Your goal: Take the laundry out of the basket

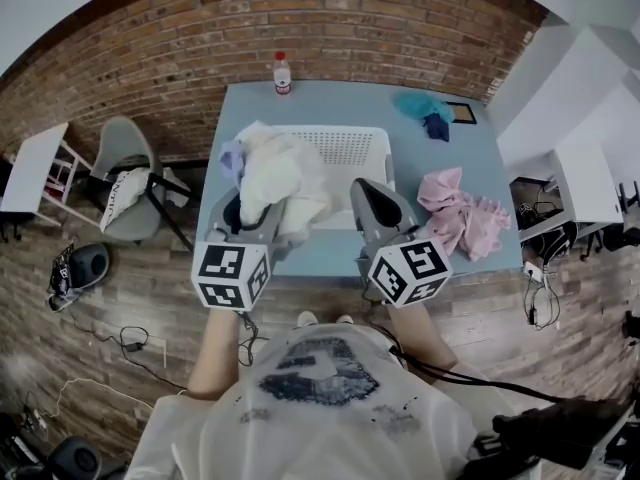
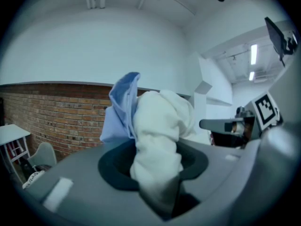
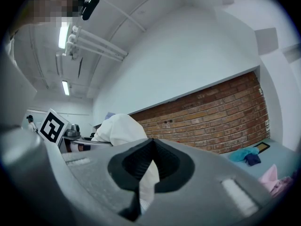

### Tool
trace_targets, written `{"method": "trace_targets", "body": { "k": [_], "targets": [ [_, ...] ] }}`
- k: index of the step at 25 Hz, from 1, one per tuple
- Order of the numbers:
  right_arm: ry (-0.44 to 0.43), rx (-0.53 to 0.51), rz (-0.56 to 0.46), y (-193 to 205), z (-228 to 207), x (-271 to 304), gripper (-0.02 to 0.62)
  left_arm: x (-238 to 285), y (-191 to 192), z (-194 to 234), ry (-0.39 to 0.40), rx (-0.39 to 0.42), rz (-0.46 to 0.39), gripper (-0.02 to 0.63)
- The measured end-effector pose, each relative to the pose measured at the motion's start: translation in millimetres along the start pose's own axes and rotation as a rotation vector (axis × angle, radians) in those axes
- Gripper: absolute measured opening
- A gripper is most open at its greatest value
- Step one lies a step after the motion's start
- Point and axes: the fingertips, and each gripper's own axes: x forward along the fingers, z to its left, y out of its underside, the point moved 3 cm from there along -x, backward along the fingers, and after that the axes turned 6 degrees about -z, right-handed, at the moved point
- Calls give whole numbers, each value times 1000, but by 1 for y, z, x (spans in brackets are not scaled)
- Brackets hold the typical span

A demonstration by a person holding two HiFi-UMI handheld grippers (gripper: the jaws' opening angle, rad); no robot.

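Note:
The white laundry basket (image 1: 352, 148) stands in the middle of the light blue table (image 1: 330, 253). My left gripper (image 1: 243, 211) is shut on a cream-white garment (image 1: 272, 176) and holds it bunched up above the basket's left side. In the left gripper view the garment (image 2: 157, 131) rises out of the closed jaws of the left gripper (image 2: 157, 182), with a lavender cloth (image 2: 121, 112) clinging behind it. My right gripper (image 1: 372, 198) hangs over the basket's near right corner. Its jaws meet at the tips of the right gripper (image 3: 149, 147) with nothing gripped. The white garment (image 3: 117, 128) shows beyond them.
A pink garment (image 1: 462, 213) lies on the table right of the basket. Teal and dark blue cloths (image 1: 425, 110) lie at the far right corner, and a bottle (image 1: 283, 73) stands at the far edge. A grey chair (image 1: 125, 178) stands left of the table, before the brick wall.

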Motion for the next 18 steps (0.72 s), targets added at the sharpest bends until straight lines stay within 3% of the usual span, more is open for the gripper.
{"method": "trace_targets", "body": {
  "k": [18],
  "targets": [
    [6,14,2,5,-9,0,-3,9,4,-4,9,6,15,178]
  ]
}}
